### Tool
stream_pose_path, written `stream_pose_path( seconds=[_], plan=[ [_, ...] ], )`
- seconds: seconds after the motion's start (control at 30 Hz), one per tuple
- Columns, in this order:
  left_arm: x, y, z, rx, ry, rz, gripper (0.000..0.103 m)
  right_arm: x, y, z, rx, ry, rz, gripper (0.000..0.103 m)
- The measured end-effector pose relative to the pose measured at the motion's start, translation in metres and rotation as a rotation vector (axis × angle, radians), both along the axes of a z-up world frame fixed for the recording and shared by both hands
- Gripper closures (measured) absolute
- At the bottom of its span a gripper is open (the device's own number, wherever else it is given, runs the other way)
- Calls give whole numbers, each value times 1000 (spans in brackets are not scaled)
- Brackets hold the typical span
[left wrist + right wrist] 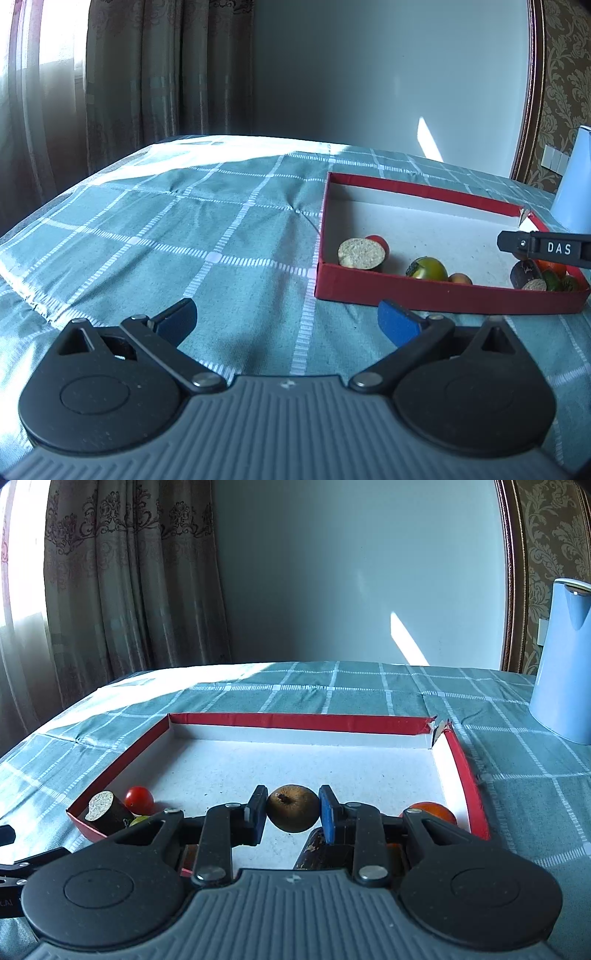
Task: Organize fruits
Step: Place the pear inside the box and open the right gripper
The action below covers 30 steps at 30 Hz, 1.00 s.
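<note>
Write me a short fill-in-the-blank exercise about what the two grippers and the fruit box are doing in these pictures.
1. The right gripper is shut on a round ____ fruit.
2. The left gripper holds ____.
3. The red box has a torn far-right ____.
4. The cherry tomato lies ____ the box.

Missing words: brown; nothing; corner; inside

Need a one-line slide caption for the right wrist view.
Right tool grips a brown round fruit above the red box on the green checked cloth.
</note>
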State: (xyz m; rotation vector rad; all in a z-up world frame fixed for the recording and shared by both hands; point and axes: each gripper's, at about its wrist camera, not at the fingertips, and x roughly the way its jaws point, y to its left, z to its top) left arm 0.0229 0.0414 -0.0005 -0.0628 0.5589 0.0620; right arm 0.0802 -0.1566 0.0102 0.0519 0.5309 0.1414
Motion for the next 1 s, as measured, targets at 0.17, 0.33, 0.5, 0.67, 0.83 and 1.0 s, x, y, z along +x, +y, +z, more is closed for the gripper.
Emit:
stream_pose_path(
  seconds=[0.17,0.33,0.5,0.67,0.83,1.0],
  plan=[
    [1,-3,0,14,2,-5,0,1,2,-5,-16,8,7,70],
    [1,-2,0,17,4,6,0,-11,2,0,-27,-37,-49,30],
    [0,-2,1,32,2,29,0,-40,3,6,-18,-106,-27,30],
    [-1,-3,2,43,5,43,0,-67,5,-3,5,-99,-3,30],
    [-2,-4,3,59,11,64,0,-86,9,-3,24,-106,2,30],
    [-9,-9,7,40,-18,26,0,-96,6,-4,47,-107,3,30]
  ],
)
